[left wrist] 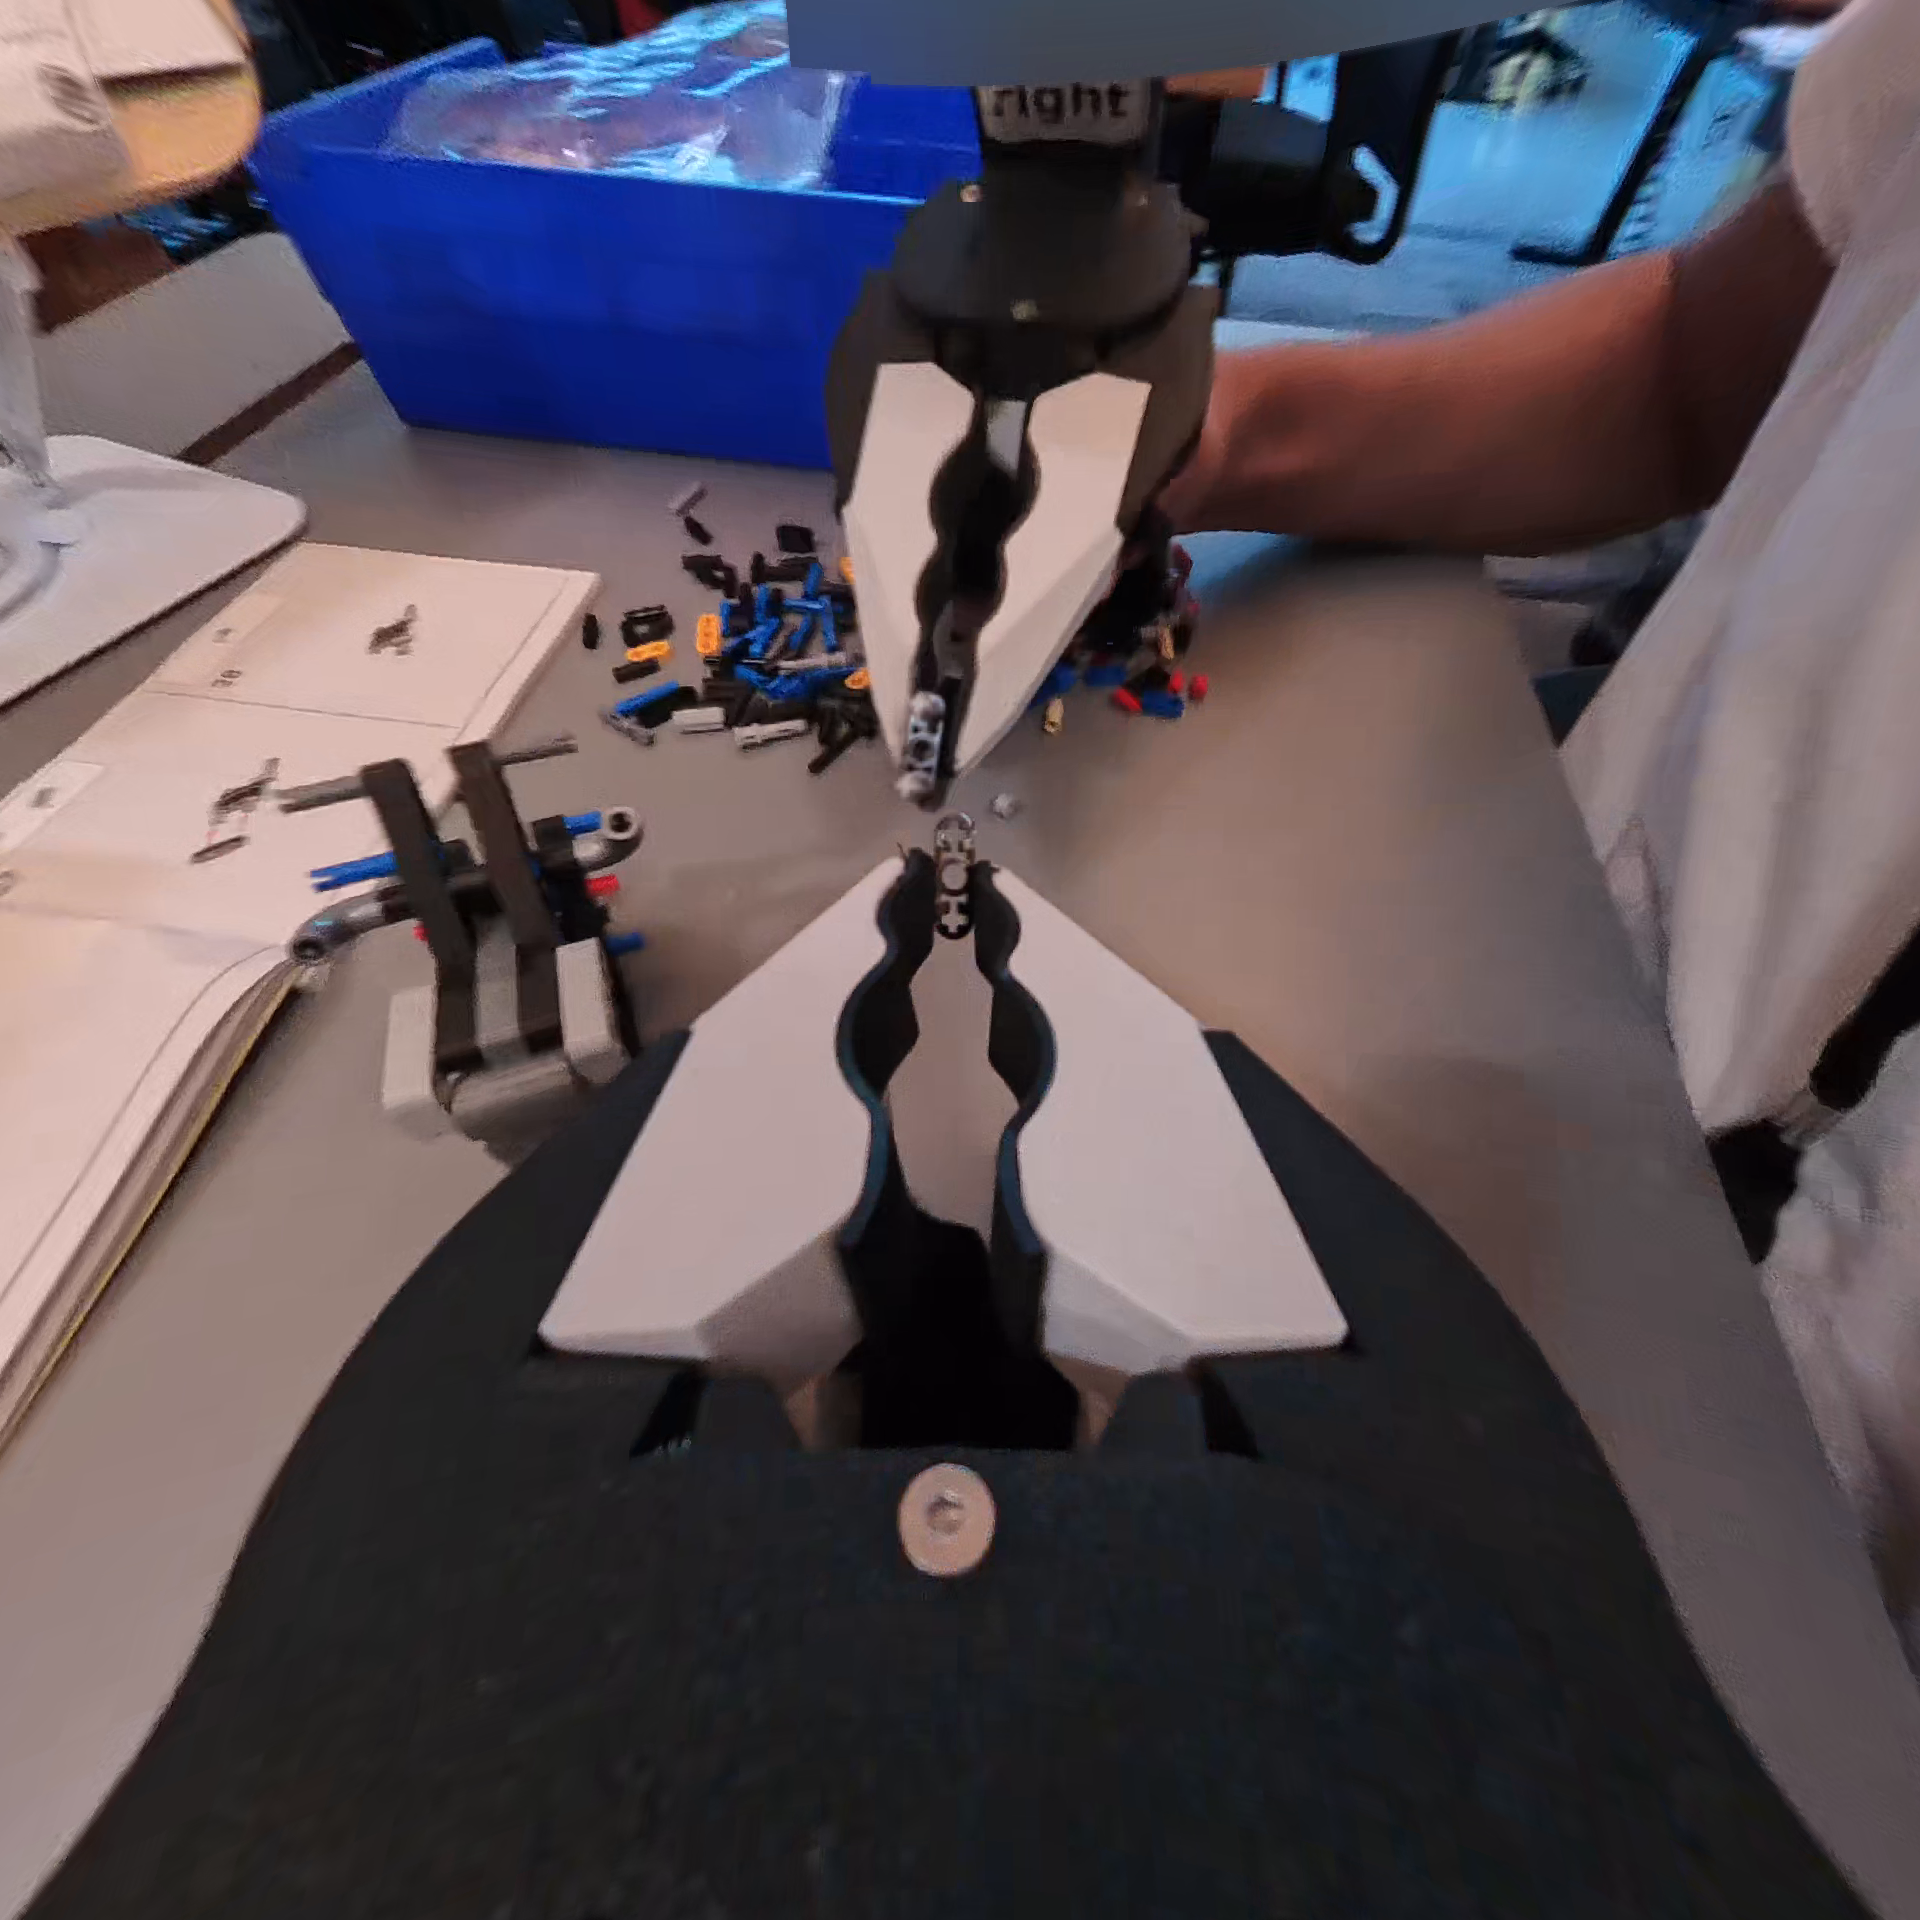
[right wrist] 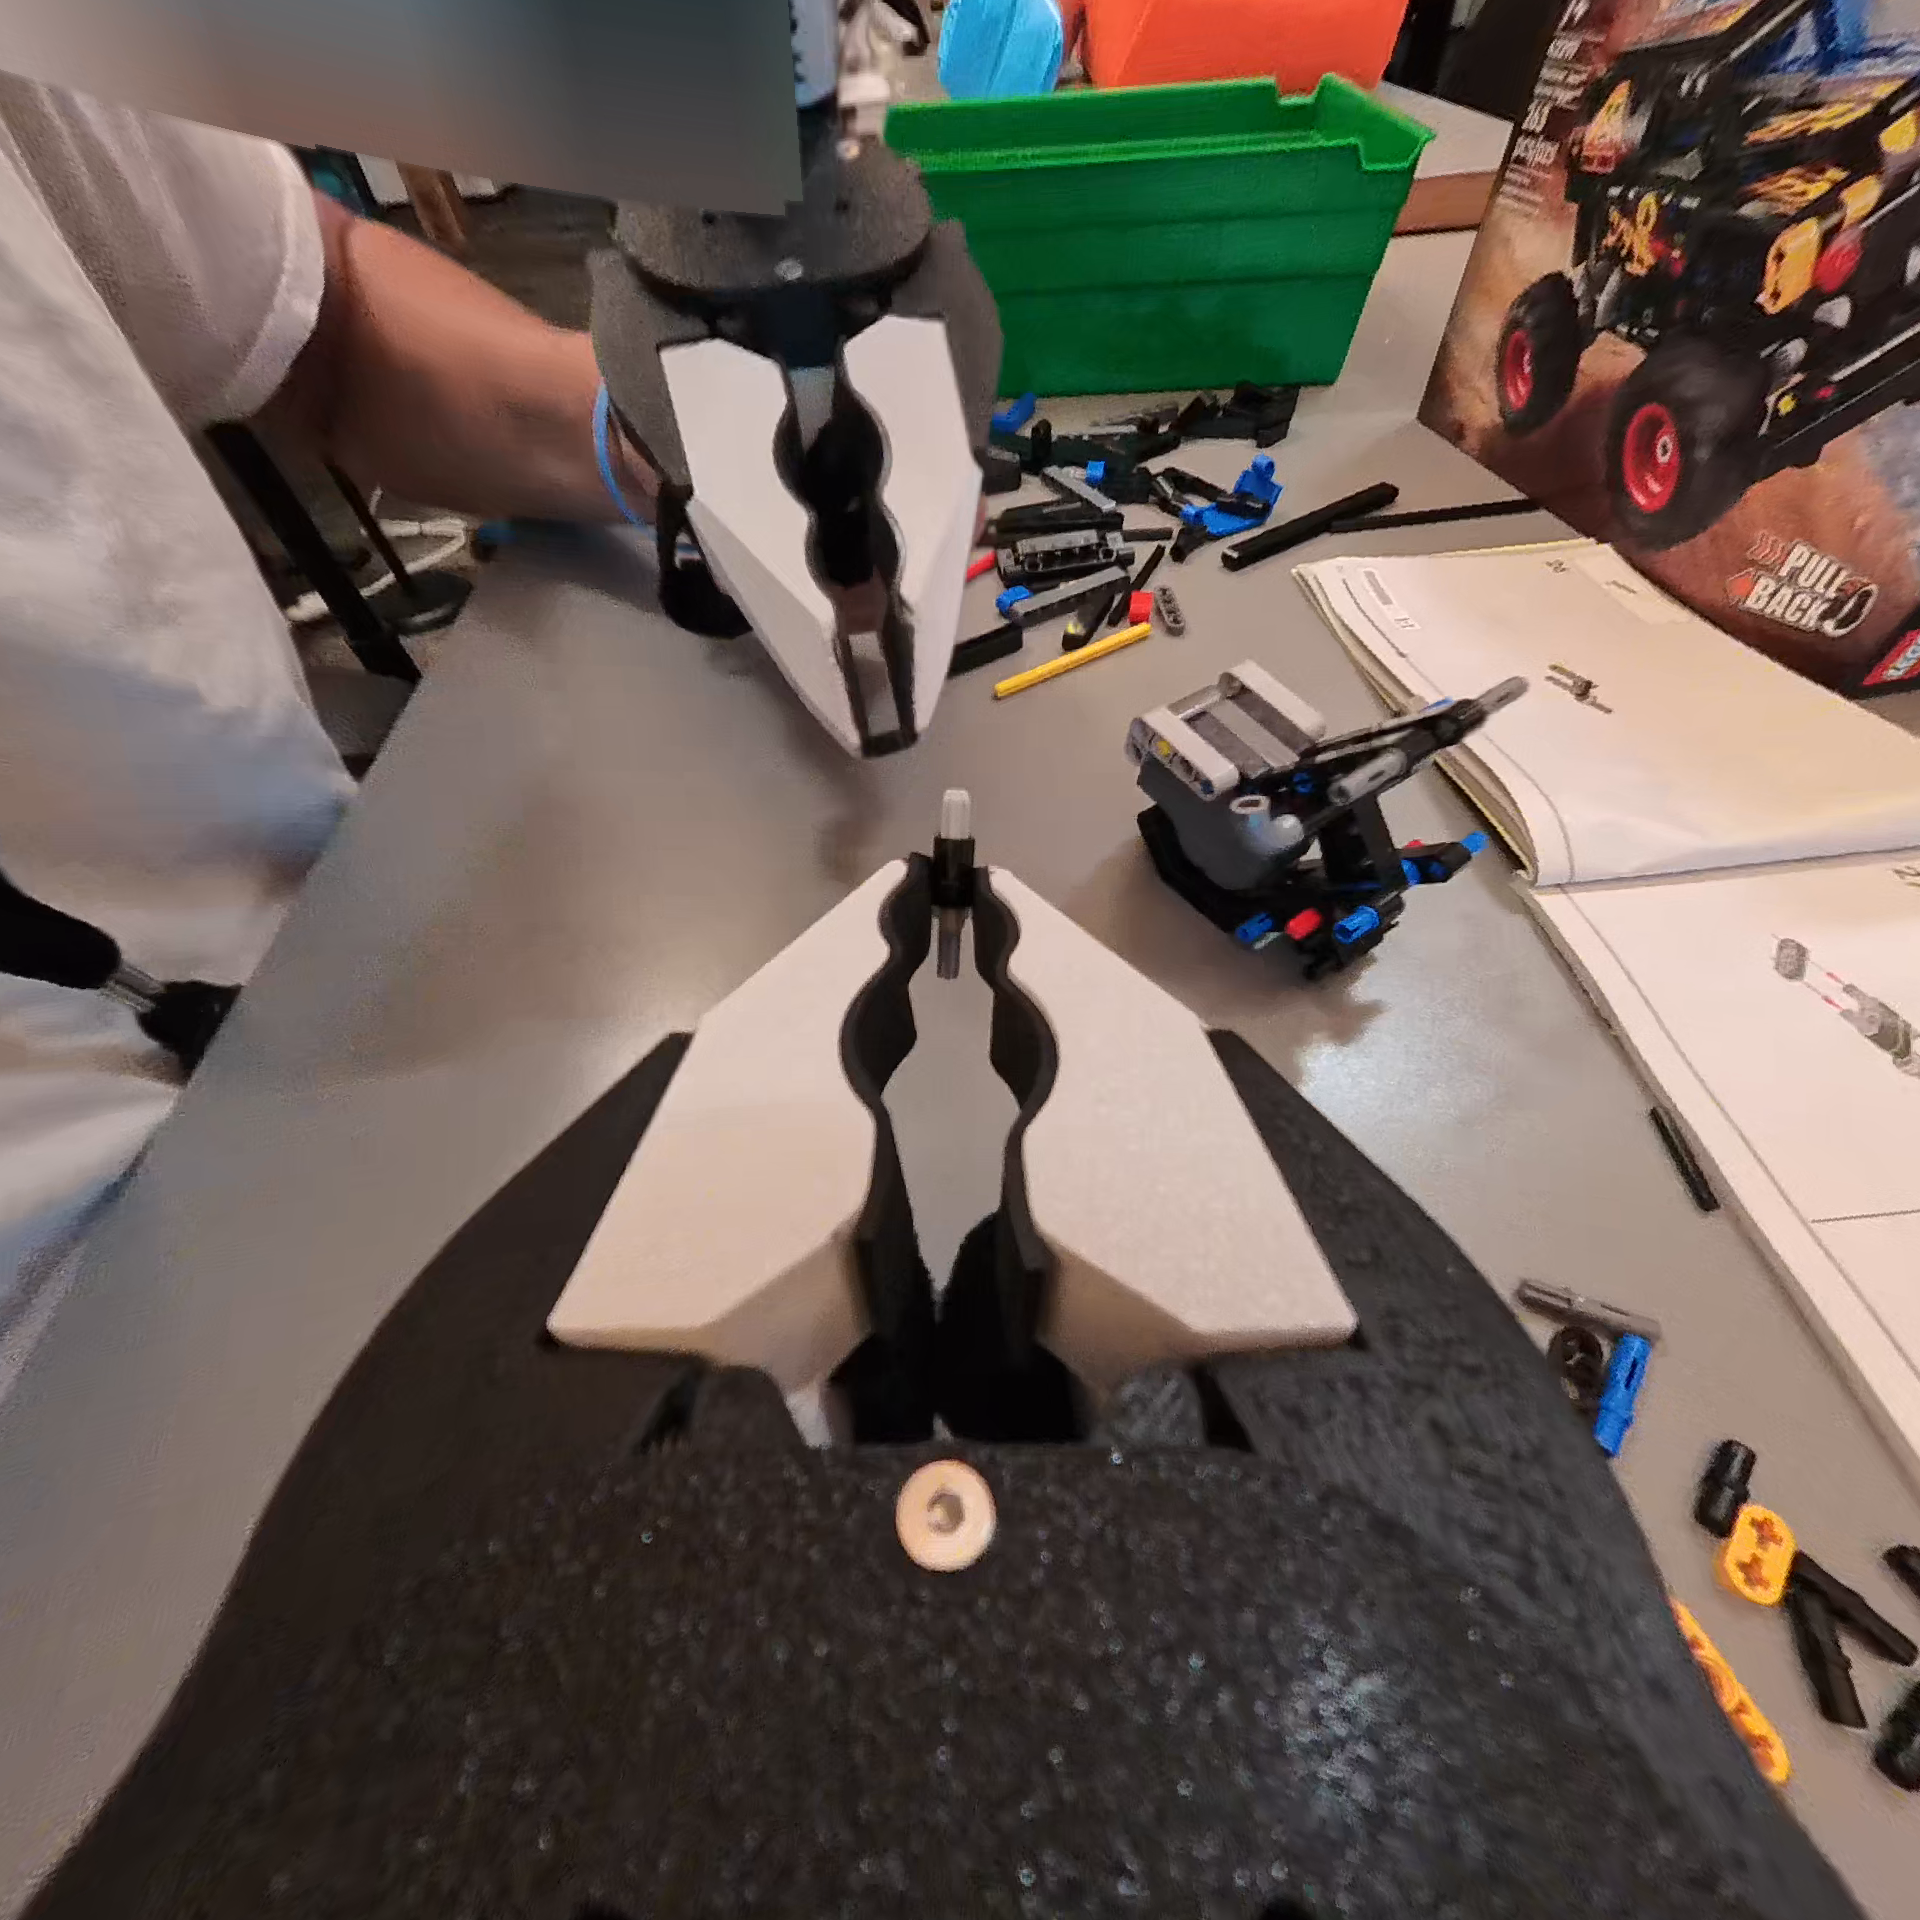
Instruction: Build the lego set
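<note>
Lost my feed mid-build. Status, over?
Left claw shut on small black piece. Right claw shut on grey pin. Tips facing, apart. Half-built model aside; nothing between.

In the left wrist view, the partial model (left wrist: 499, 935) stands at left centre beside the open booklet (left wrist: 187, 883). The loose pieces (left wrist: 769, 655) lie right of the booklet, before the bin (left wrist: 582, 291) at upper centre.

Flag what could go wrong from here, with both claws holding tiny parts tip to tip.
1. Left claw pinches its small black connector only at the fingertips; pressing could twist it loose.
2. Right claw holds a thin grey axle pin; misalignment may push it back.
3. A dropped part could vanish among the loose pieces.
</note>
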The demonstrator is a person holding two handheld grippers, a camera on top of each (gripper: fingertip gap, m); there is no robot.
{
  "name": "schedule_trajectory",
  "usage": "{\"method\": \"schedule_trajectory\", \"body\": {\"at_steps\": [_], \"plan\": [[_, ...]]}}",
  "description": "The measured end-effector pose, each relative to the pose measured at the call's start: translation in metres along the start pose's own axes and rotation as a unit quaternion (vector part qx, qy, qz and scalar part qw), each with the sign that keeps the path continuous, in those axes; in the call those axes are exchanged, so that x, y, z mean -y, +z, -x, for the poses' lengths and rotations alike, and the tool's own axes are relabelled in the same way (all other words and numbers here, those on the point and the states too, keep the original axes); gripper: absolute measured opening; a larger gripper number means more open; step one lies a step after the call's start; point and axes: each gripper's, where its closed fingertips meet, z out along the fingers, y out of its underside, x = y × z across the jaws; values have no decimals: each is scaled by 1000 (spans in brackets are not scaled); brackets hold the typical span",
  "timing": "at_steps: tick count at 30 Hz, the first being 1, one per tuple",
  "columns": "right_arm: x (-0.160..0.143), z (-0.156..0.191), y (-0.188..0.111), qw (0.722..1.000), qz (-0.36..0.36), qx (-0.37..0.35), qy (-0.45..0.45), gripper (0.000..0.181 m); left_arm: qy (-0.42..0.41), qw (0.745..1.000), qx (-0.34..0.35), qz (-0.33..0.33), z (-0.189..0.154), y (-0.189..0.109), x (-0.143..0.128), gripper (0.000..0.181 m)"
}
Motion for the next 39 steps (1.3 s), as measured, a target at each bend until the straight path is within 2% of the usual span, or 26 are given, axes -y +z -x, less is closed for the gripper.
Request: {"method": "schedule_trajectory", "body": {"at_steps": [3,6,12,17,32,39], "plan": [[-11,7,6,999,37,10,-22,7,25,999,-5,-27,-2,3,-1,5],[-9,27,9,996,61,53,-29,6,29,999,-29,-27,-13,5,-7,5],[-19,38,13,991,106,54,-62,7,36,998,-47,-37,-30,7,-4,5],[-17,44,14,990,102,57,-79,7,29,997,-69,-32,-37,8,-4,5],[-25,42,16,985,126,40,-112,7,16,997,-69,12,-36,12,-17,5],[-32,53,18,979,148,61,-126,6,27,994,-101,35,-47,12,-25,5]]}}
